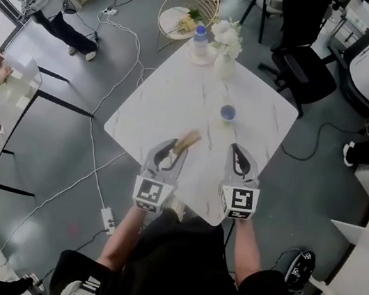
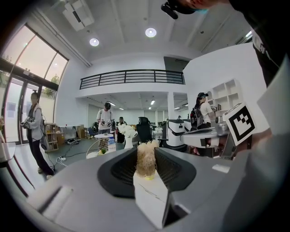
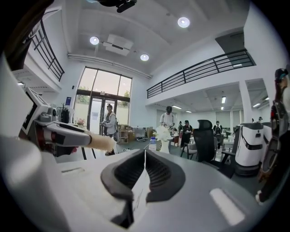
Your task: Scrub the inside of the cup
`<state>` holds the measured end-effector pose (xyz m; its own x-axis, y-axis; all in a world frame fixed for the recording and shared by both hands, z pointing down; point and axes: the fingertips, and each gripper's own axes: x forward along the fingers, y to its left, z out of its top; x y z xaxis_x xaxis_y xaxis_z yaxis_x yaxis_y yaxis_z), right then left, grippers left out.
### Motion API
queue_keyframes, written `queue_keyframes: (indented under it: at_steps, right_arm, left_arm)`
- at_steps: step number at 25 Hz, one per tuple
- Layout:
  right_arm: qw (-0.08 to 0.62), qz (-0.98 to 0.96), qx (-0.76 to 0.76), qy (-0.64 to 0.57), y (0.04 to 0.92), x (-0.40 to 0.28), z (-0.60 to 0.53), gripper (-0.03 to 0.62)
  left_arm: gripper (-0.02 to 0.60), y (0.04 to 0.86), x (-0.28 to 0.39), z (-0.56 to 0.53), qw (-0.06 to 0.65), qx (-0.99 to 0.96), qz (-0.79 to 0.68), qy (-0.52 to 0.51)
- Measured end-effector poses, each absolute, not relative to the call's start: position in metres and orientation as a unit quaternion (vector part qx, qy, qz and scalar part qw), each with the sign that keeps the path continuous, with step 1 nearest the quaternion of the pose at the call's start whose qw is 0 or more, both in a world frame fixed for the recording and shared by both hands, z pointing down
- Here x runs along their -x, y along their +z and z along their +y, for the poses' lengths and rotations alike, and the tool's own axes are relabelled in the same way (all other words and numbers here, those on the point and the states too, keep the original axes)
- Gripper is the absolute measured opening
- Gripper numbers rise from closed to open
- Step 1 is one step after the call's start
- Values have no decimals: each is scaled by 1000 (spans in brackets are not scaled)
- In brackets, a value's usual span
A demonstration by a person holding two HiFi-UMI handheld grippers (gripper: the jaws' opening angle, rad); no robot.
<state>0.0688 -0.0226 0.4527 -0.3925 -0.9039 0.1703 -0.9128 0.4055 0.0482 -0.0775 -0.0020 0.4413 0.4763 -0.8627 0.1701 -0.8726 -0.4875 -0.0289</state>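
Note:
A small blue cup (image 1: 227, 113) stands upright on the white marble table (image 1: 172, 99), beyond both grippers and apart from them. My left gripper (image 1: 174, 146) is shut on a brush (image 1: 188, 140) whose tan bristles stick out forward from the jaws; the left gripper view shows the bristle tuft (image 2: 146, 158) pinched between the pads. My right gripper (image 1: 239, 150) is shut with nothing in it, and its pads (image 3: 144, 159) meet in the right gripper view. Both grippers hover side by side over the table's near corner. The brush tip (image 3: 99, 142) also shows at the left of the right gripper view.
At the table's far end stand a water bottle (image 1: 200, 41) and a vase of white flowers (image 1: 226, 41). Behind it are a round wire chair (image 1: 189, 8) and a black office chair (image 1: 305, 67). Cables (image 1: 97, 163) run over the floor on the left. A person (image 1: 50, 6) stands far left.

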Motion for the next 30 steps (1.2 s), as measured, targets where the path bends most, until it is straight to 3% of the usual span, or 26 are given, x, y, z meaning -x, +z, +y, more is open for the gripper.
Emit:
queue_keyframes:
  at_steps: [30]
  right_arm:
    - [91, -822, -561, 30, 457, -64, 4, 3]
  left_arm:
    - [126, 446, 83, 14, 30, -869, -486, 83]
